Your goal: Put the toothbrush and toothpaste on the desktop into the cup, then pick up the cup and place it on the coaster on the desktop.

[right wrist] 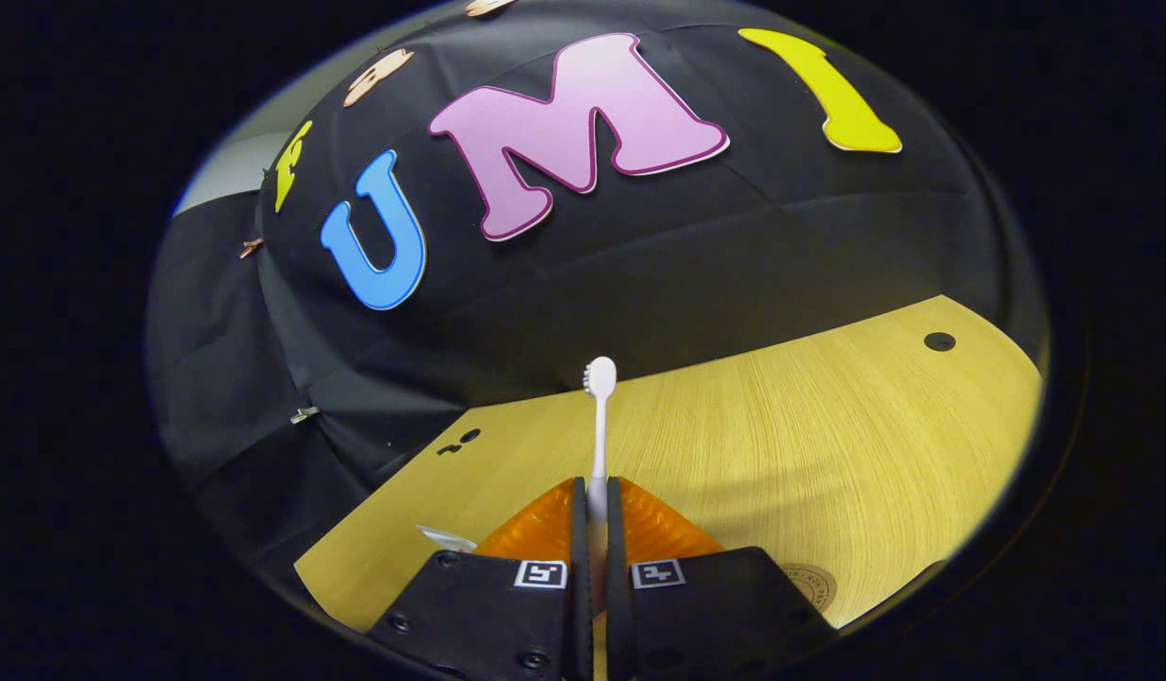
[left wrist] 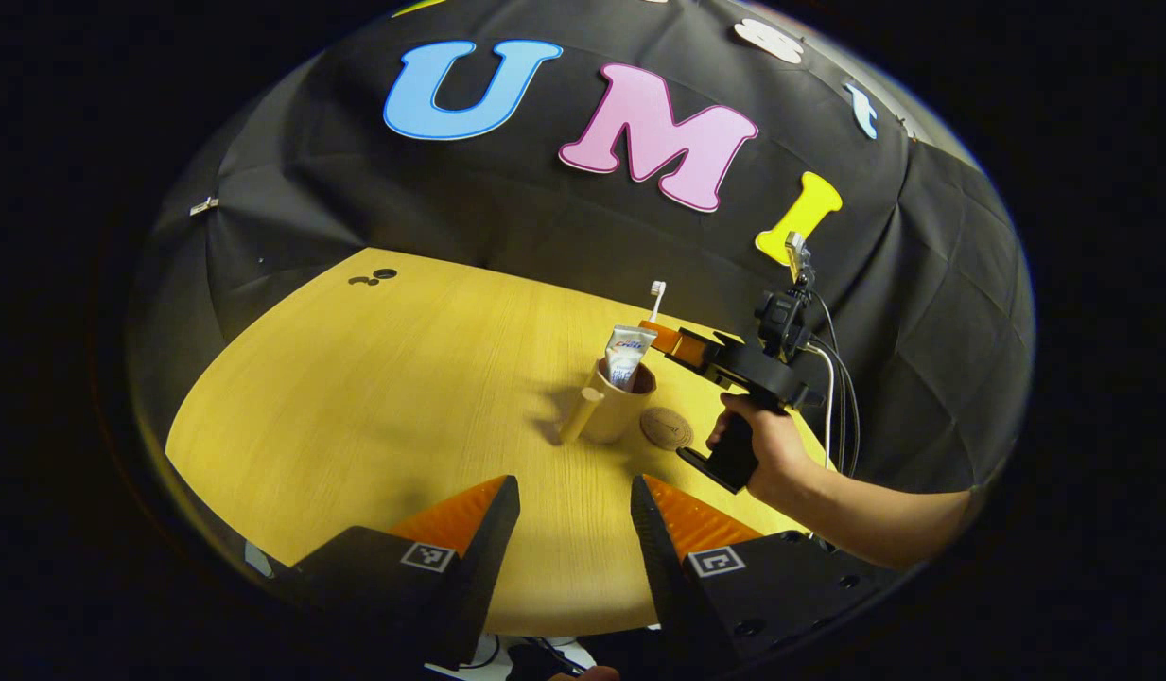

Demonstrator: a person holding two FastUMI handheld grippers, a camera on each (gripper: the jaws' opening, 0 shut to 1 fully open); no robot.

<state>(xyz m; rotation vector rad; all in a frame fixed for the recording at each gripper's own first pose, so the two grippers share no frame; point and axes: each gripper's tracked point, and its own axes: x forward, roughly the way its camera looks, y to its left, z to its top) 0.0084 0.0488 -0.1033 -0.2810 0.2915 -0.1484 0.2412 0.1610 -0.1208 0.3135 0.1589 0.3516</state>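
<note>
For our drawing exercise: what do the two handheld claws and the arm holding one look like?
Each claw has a black body with a square black-and-white tag on each finger base. The right claw has a pistol-style handle, a camera block on top and black and white cables. The forearm is bare, no sleeve.

The right gripper (right wrist: 597, 515) clamps a white toothbrush (right wrist: 599, 445) between its two fingers (right wrist: 545, 530), the handle pinched at the fingertips and the brush standing straight out ahead of them, bristle head farthest from the fingers. Beneath and beyond the fingers spreads the wooden desk (right wrist: 809, 445). A round coaster (right wrist: 814, 584) lies on it just right of the fingers, partly hidden, and a white scrap of something peeks out at their left.
</note>
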